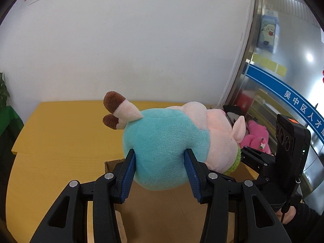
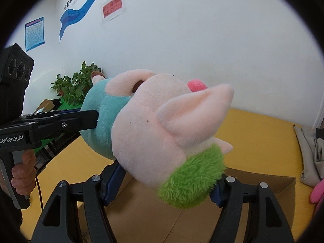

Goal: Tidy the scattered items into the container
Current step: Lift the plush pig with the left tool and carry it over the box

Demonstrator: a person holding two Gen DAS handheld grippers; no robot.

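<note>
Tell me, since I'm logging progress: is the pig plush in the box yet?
Not yet. Pig plush hangs above the open cardboard box, clamped by left tool and right tool.

Two wrist cams, close-up from opposite sides, both on plush pig [image 1: 172, 141] over cardboard box [image 1: 172, 212].

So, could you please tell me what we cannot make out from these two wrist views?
- Cardboard box: left wrist view, its inside is largely hidden by the plush pig and the left gripper.
- Right gripper: right wrist view, its fingertips are buried behind the pig's green tuft, so the contact is unseen.
- Pink plush toy: right wrist view, cut off by the lens edge.
- Red wall notice: text too small to read.
</note>
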